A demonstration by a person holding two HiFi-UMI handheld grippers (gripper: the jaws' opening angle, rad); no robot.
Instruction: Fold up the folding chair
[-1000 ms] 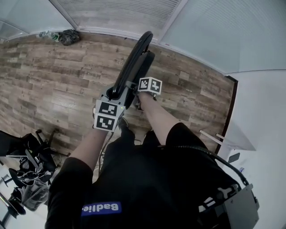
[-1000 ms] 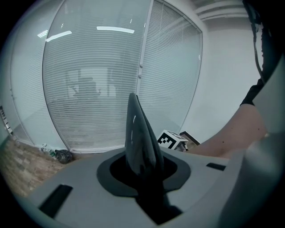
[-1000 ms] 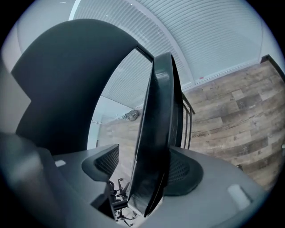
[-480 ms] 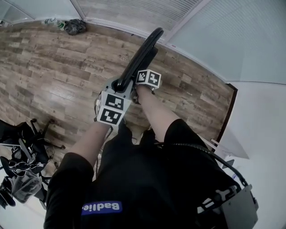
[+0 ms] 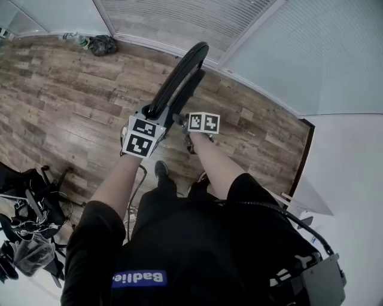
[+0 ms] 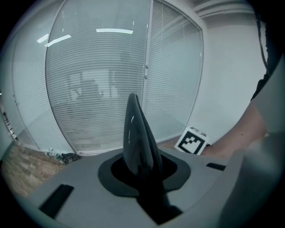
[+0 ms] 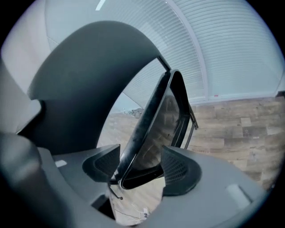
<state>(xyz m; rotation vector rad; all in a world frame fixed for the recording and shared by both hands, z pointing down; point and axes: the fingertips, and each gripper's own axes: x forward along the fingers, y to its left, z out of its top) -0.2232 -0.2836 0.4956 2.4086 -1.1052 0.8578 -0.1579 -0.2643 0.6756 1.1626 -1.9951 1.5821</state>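
The black folding chair point(image 5: 179, 80) stands folded flat and upright on the wood floor in front of me. My left gripper point(image 5: 152, 113) is shut on its top edge; in the left gripper view the glossy black chair edge point(image 6: 136, 133) rises out from between the jaws point(image 6: 142, 173). My right gripper point(image 5: 181, 121) hangs just right of the chair. Its jaws have just been closing a little, and the chair's frame point(image 7: 156, 124) shows in the gap between the two pads point(image 7: 178, 169), which do not press on it point(image 7: 140, 167).
A glass wall with blinds point(image 5: 179, 18) runs along the back. A dark bag point(image 5: 103, 43) and a bottle point(image 5: 72, 37) lie at its foot. A heap of black gear point(image 5: 30, 209) sits at lower left, a dark door frame point(image 5: 308, 155) at right.
The right gripper has drawn back from the chair toward me and rolled. The left gripper has shifted slightly left with the chair still in it.
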